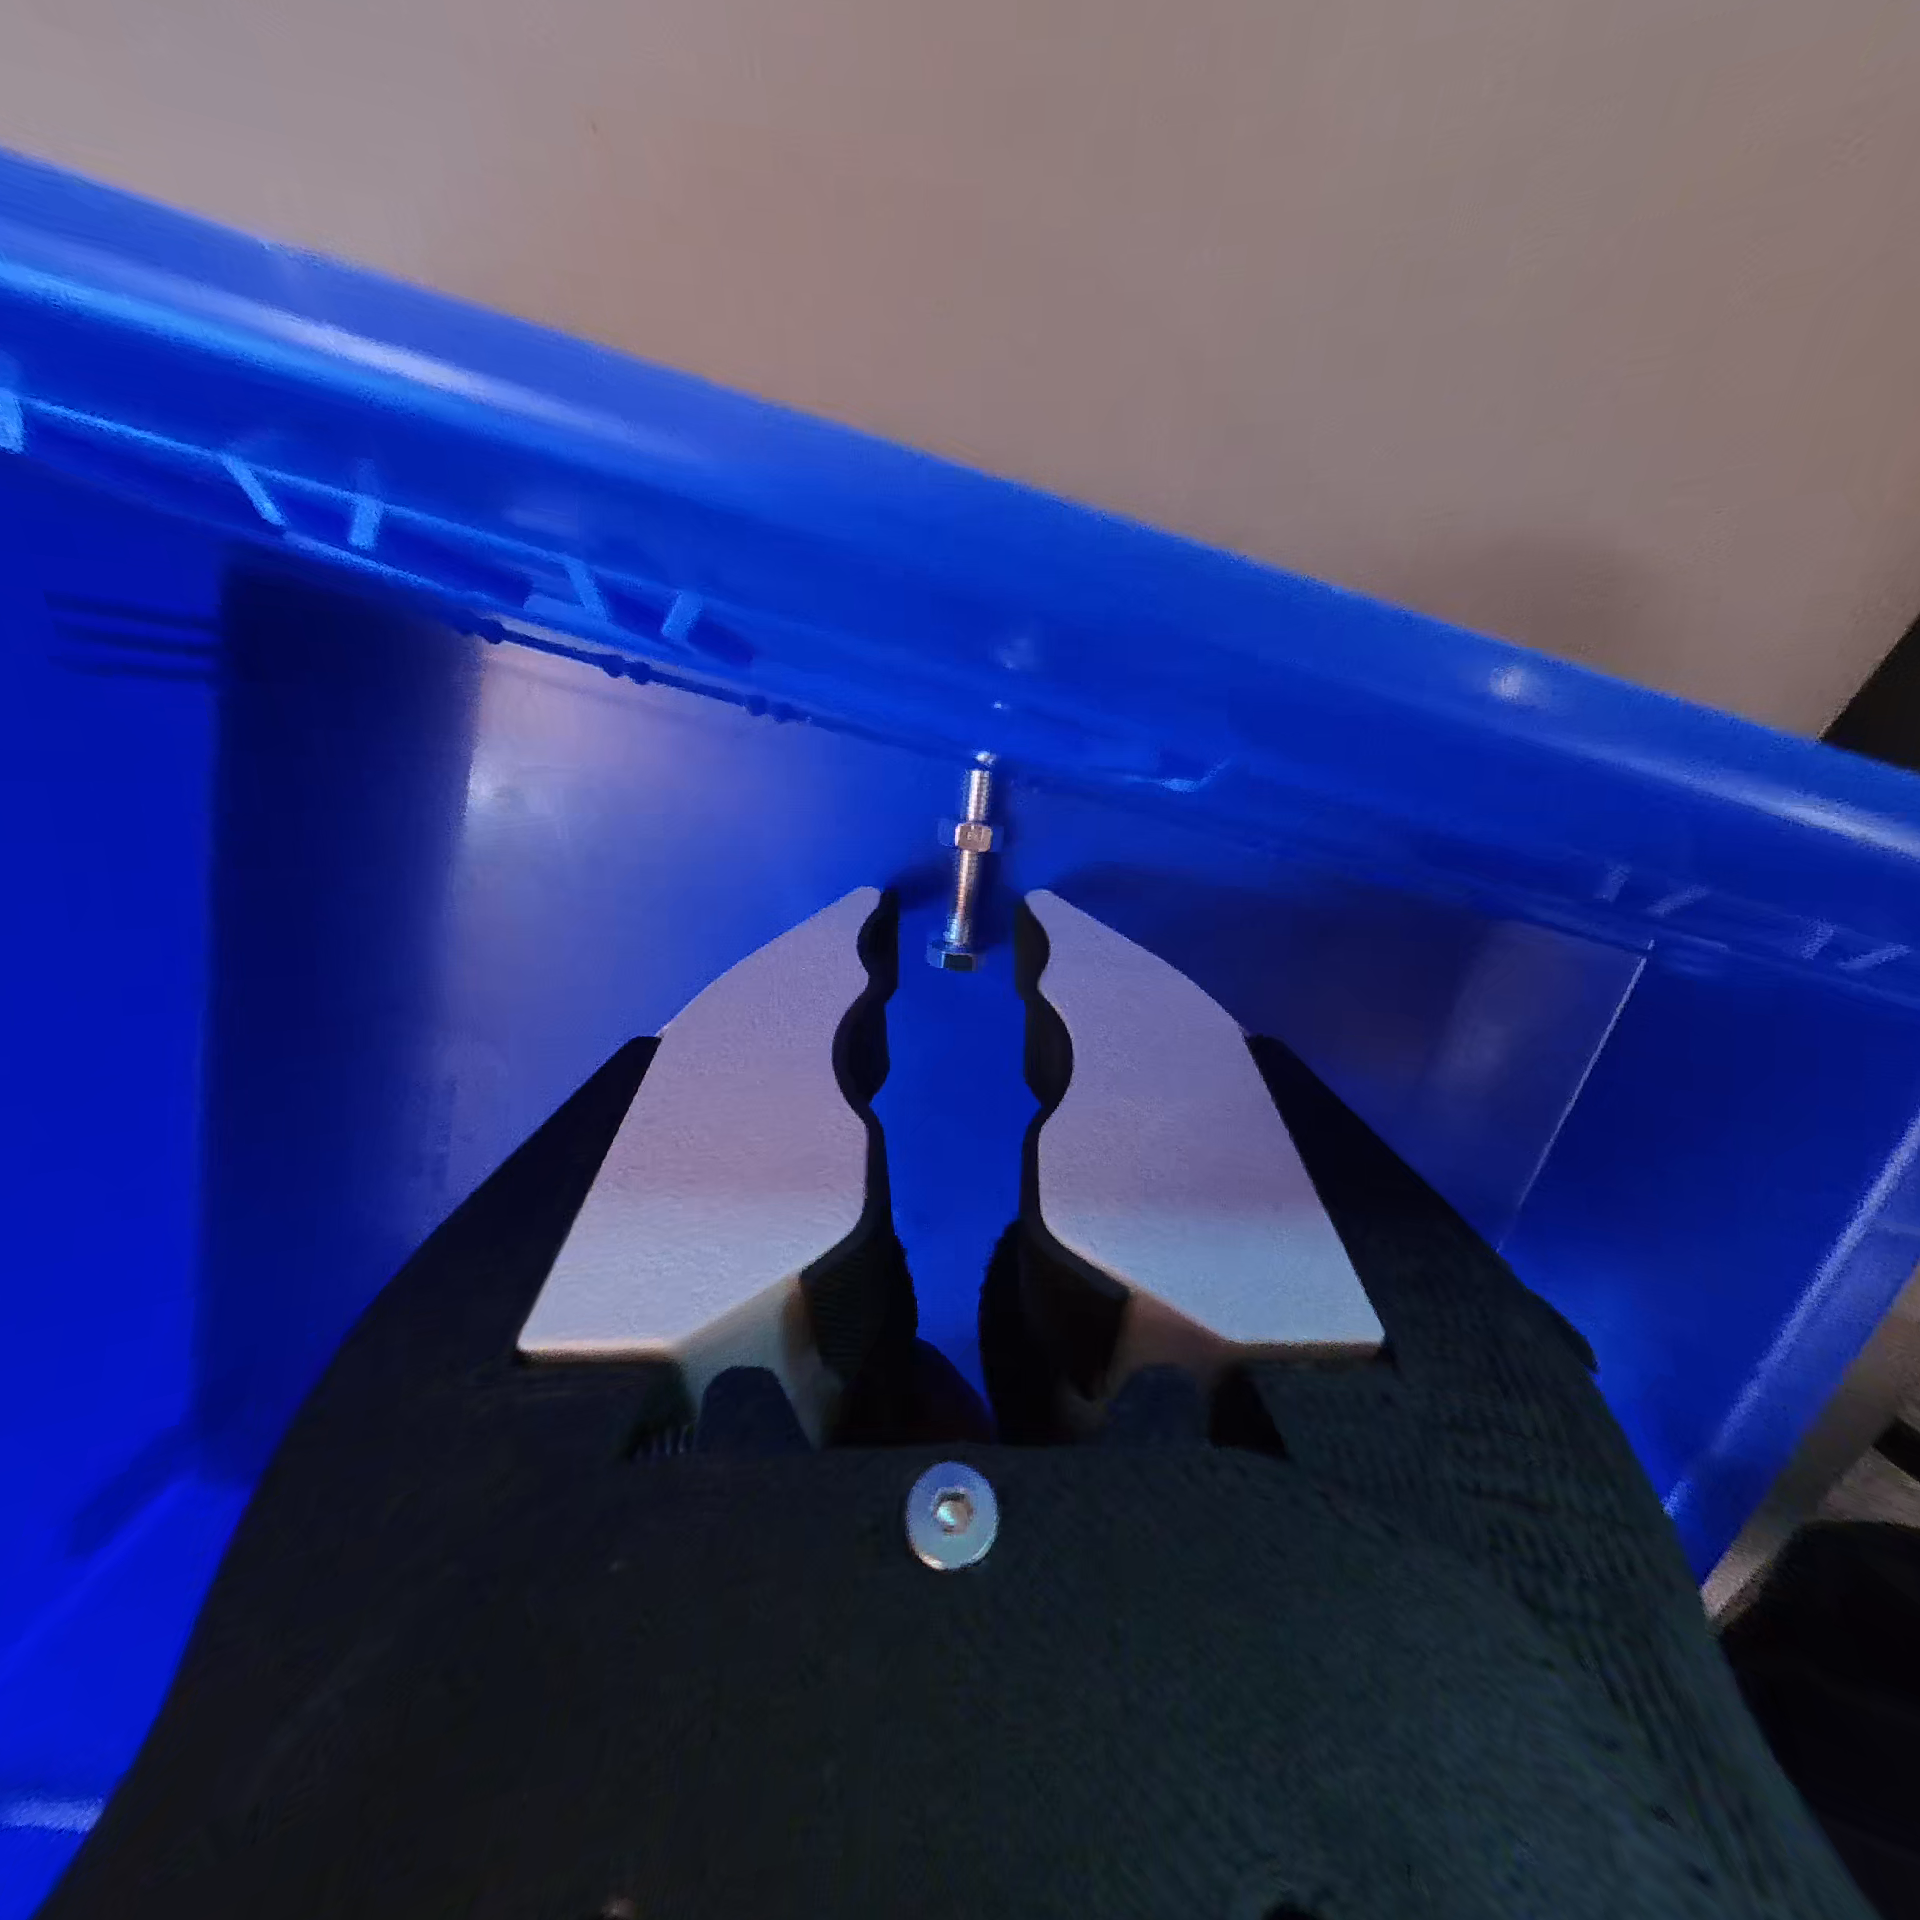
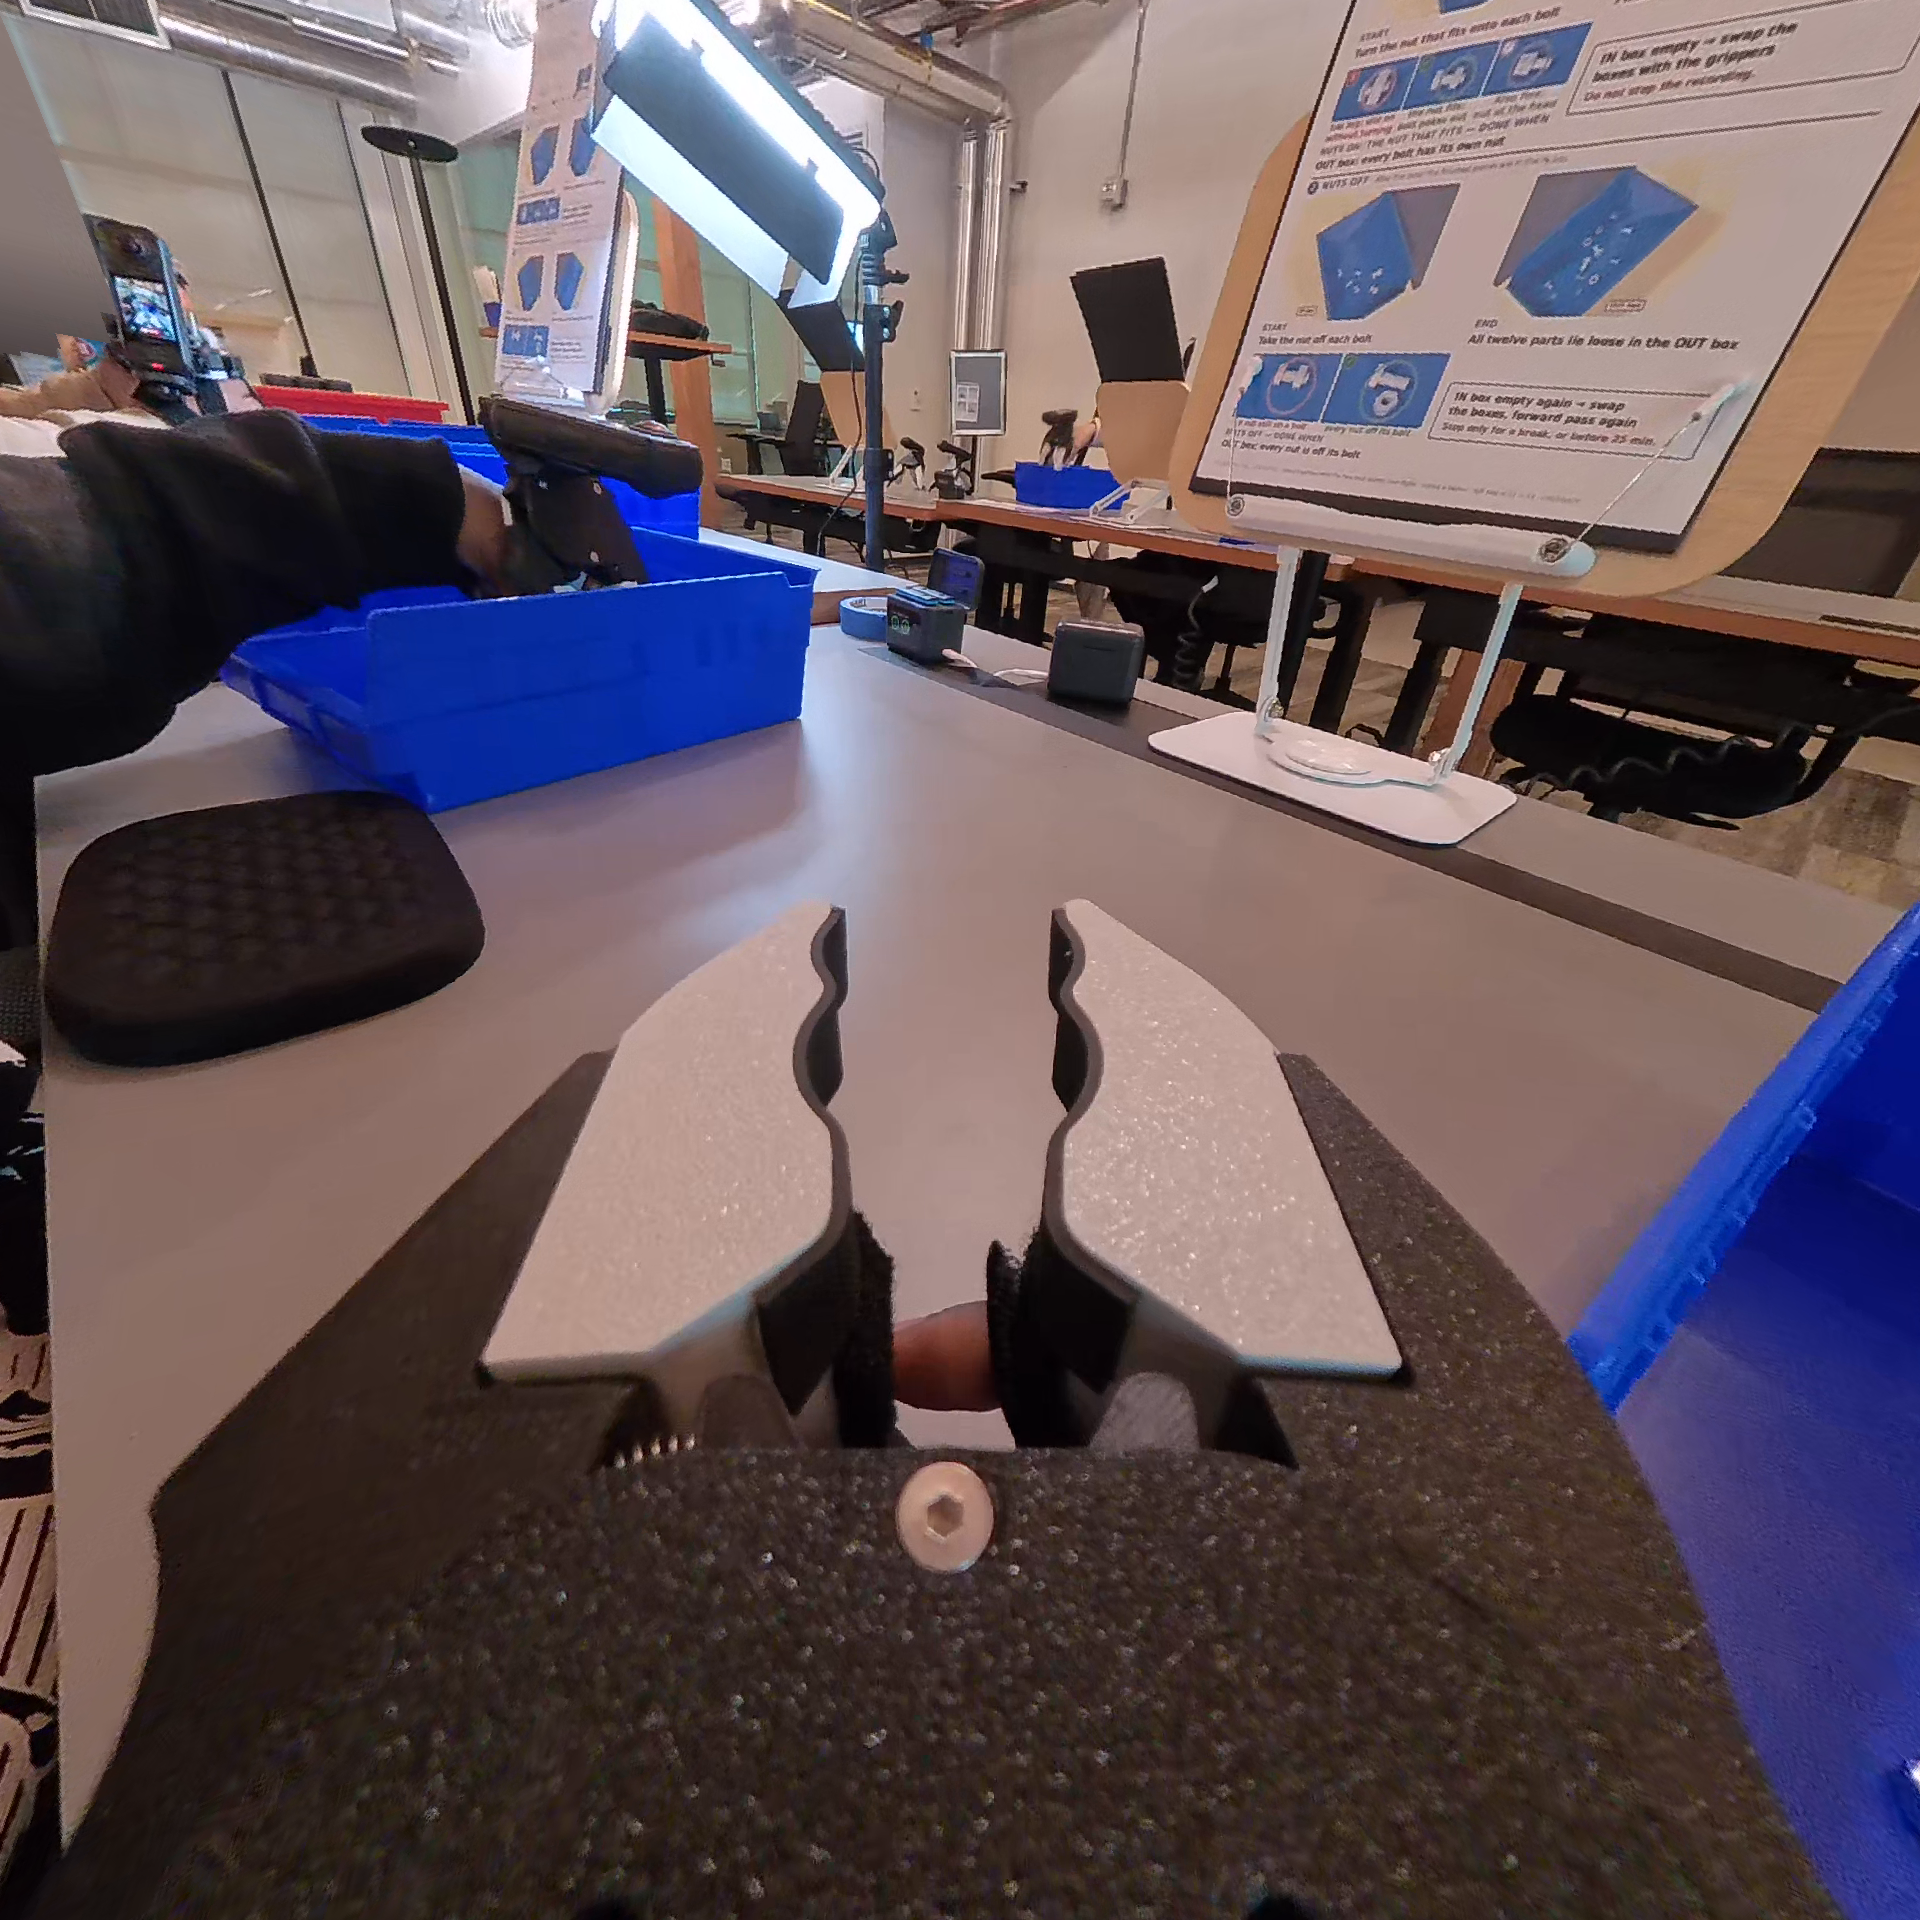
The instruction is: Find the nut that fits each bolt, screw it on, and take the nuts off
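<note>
We have the left gripper (image 1: 951,914) released, fingers straddling the bolt (image 1: 964,883) w/ nut (image 1: 975,833) on the blue bin (image 1: 312,935) floor, lined up for pickup. Right gripper (image 2: 945,935) released, idle over the table (image 2: 1143,852).

A black honeycomb-textured pad (image 2: 260,925) lies on the grey desk (image 2: 1039,883) at nine o'clock. At two o'clock an instruction sheet on a wooden board (image 2: 1538,270) leans on a white stand (image 2: 1340,779). Near twelve o'clock sit a roll of blue tape (image 2: 862,617) and two small dark cases (image 2: 1096,661), with a bright light panel (image 2: 738,135) on a pole above them. At ten o'clock, a camera (image 2: 140,296) stands mounted.
</note>
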A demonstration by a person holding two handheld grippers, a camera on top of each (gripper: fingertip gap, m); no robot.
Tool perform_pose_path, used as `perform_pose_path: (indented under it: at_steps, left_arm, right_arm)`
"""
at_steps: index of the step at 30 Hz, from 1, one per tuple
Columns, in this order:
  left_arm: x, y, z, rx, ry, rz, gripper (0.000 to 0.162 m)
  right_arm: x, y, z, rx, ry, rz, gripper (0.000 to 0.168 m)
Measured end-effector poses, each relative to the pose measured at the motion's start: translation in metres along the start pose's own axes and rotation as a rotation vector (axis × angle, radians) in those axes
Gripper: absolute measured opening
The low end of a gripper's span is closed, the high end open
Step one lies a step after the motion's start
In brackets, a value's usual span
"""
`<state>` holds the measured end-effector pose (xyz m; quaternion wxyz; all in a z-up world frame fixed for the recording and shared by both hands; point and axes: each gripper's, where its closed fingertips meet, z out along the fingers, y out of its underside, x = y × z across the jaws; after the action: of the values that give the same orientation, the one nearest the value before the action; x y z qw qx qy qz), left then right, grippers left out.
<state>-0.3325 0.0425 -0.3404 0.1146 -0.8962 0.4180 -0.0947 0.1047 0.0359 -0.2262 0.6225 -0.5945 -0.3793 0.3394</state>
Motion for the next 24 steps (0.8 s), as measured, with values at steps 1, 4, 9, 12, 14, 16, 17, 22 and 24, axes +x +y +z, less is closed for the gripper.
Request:
perform_pose_path:
  at_steps: [1, 4, 9, 12, 14, 16, 17, 22, 24]
  left_arm:
    - [0.000, 0.000, 0.000, -0.001, 0.002, -0.006, 0.019]
    - [0.000, 0.003, 0.000, -0.020, -0.006, -0.010, 0.009]
    - [0.001, 0.006, -0.003, 0.031, -0.051, -0.040, 0.006]
    - [-0.003, -0.001, -0.023, 0.203, -0.114, -0.119, 0.006]
    - [-0.009, -0.009, -0.048, 0.359, -0.193, -0.173, 0.006]
    - [-0.013, -0.019, -0.080, 0.556, -0.279, -0.235, 0.006]
    - [-0.012, -0.026, -0.098, 0.672, -0.314, -0.262, 0.006]
    - [0.059, -0.078, -0.180, 1.248, -0.314, -0.152, 0.006]
    - [0.095, -0.097, -0.194, 1.389, -0.251, -0.097, 0.005]
  right_arm:
    - [0.000, 0.000, 0.000, 0.001, 0.001, 0.001, 0.038]
    - [0.001, -0.001, -0.001, 0.006, 0.006, -0.003, 0.038]
    - [0.002, -0.002, -0.003, 0.012, 0.007, -0.003, 0.038]
    - [0.001, -0.001, -0.002, 0.007, 0.004, -0.009, 0.038]
    - [0.000, 0.000, -0.002, 0.004, 0.003, -0.018, 0.038]
    - [-0.001, 0.000, -0.002, 0.001, 0.002, -0.024, 0.038]
    - [-0.001, 0.000, -0.002, 0.001, 0.002, -0.025, 0.038]
    - [-0.001, 0.001, -0.001, -0.007, 0.001, -0.026, 0.038]
    - [-0.002, 0.002, 0.000, -0.015, -0.003, -0.028, 0.038]
